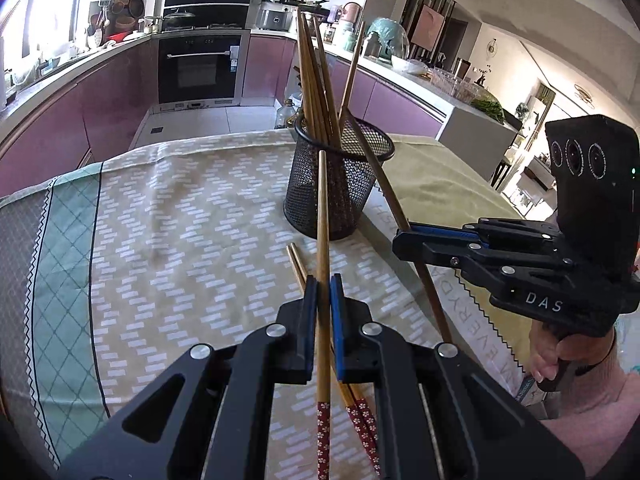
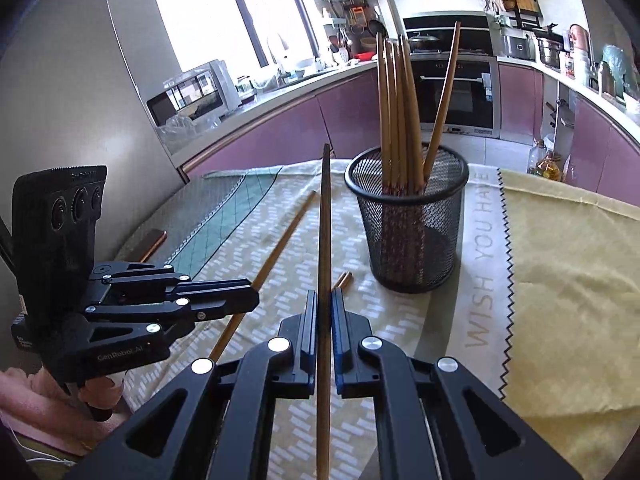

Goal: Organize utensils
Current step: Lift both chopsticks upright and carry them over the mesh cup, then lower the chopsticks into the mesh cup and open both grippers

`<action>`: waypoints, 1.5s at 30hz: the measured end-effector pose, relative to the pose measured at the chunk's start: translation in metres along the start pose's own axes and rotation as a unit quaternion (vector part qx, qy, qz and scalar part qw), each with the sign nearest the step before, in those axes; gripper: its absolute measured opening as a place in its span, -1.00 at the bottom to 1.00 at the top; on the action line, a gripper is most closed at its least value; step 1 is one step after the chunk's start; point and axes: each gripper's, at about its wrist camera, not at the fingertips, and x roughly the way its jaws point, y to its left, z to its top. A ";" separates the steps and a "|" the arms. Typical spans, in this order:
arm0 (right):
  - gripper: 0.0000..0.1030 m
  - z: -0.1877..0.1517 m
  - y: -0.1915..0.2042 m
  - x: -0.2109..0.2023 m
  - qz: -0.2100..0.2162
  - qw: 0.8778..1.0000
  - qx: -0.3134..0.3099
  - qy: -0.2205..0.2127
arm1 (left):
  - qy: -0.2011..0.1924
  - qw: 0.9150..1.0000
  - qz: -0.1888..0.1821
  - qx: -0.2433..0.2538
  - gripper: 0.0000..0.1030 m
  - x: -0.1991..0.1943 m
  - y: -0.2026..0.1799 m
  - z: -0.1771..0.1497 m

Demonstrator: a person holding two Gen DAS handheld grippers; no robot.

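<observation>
Here, wooden chopsticks [image 1: 322, 216] end in red flowered handles.

Hidden or cut off, as we find it:
- Wooden chopstick with red flowered end [image 1: 322, 280]: end leaves the bottom edge.
- Two loose wooden chopsticks [image 1: 297, 265]: middles covered by black jaws.
- Black wire-mesh cup [image 2: 408, 220]: bottoms of bundled chopsticks blurred behind mesh.
- Orange-edged flat object [image 2: 153, 244]: too small to identify.

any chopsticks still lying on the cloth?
Yes, two chopsticks lie on the cloth beside the mesh cup, under the left gripper.
</observation>
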 end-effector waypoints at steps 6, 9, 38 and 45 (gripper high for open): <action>-0.89 0.010 -0.004 -0.014 -0.001 1.000 0.001 -0.027 | -0.021 1.000 -0.008 -0.003 -0.85 -0.015 0.002 0.012; -0.89 0.014 -0.005 -0.020 -0.003 0.999 0.001 -0.039 | -0.029 0.999 -0.016 -0.006 -0.85 -0.021 0.003 0.016; -0.89 0.092 -0.016 -0.074 -0.021 0.987 -0.020 -0.155 | -0.148 0.989 -0.021 0.008 -0.85 -0.062 -0.004 0.095; -0.89 0.110 -0.020 -0.083 -0.032 0.983 -0.026 -0.178 | -0.175 0.984 -0.021 0.019 -0.85 -0.071 -0.015 0.119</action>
